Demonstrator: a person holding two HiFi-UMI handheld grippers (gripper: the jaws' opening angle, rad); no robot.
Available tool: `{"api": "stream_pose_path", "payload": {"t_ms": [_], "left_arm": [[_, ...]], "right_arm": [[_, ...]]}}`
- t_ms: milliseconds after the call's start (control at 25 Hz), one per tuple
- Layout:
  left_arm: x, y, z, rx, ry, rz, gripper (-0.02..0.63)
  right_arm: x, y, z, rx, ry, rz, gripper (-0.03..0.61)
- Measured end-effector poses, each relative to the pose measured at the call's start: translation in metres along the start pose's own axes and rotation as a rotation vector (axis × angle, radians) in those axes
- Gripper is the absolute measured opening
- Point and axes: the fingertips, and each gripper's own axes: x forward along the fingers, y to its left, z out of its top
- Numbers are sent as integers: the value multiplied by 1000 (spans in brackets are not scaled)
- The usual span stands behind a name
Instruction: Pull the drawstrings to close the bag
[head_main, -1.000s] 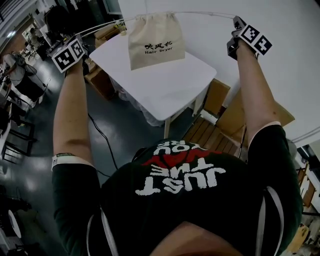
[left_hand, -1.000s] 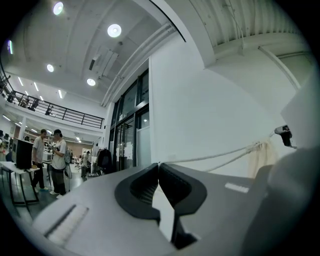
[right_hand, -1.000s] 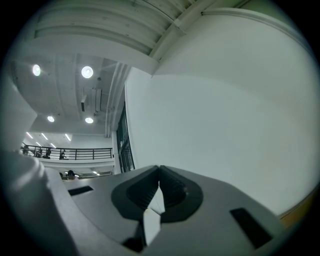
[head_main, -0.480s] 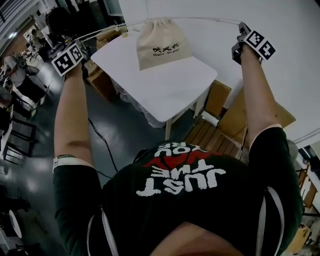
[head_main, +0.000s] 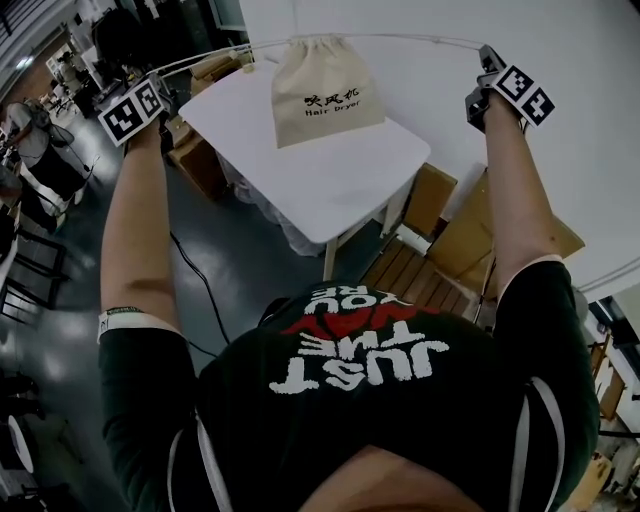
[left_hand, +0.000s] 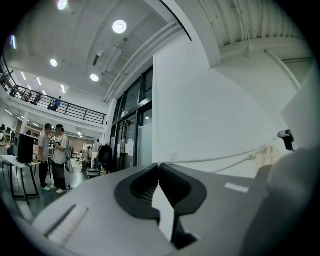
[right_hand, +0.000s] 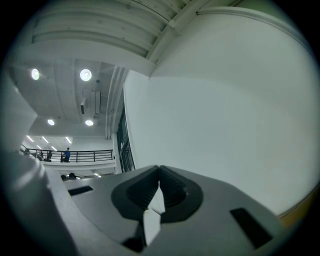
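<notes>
A beige cloth bag (head_main: 326, 88) with black print hangs in the air over the white table (head_main: 330, 175), its mouth gathered tight. White drawstrings (head_main: 215, 55) run taut from the bag's top to both sides. My left gripper (head_main: 165, 84) is held out far to the left, shut on the drawstring end. My right gripper (head_main: 484, 60) is far to the right, shut on the other drawstring (head_main: 420, 40). In the left gripper view the closed left gripper (left_hand: 158, 165) has the string (left_hand: 220, 160) leading off right to the bag (left_hand: 272, 154). In the right gripper view the right gripper (right_hand: 159, 168) faces a bare white wall.
Wooden chairs (head_main: 435, 205) stand at the table's near right side. Cardboard boxes (head_main: 198, 160) sit on the floor left of the table, and a black cable (head_main: 200, 290) trails across the dark floor. People (left_hand: 55, 155) stand far off.
The bag has swung a little to the right and lower in the head view. My left gripper has drifted slightly outward to the left. Both strings stay taut.
</notes>
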Motion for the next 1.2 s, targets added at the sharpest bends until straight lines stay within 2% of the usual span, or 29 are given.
{"api": "stream_pose_path", "payload": {"t_ms": [680,1040,1200], "left_arm": [[-8,3,2,-70,-57,-10,11],[-4,4,-3,-70,-17,16,11],[-6,4,-9,-48,10,-9,12]], "right_arm": [[-6,5,3,6,-19,21,12],[2,0,-4,29,8,29,12],[0,-2,-7,61,16,22,12]]}}
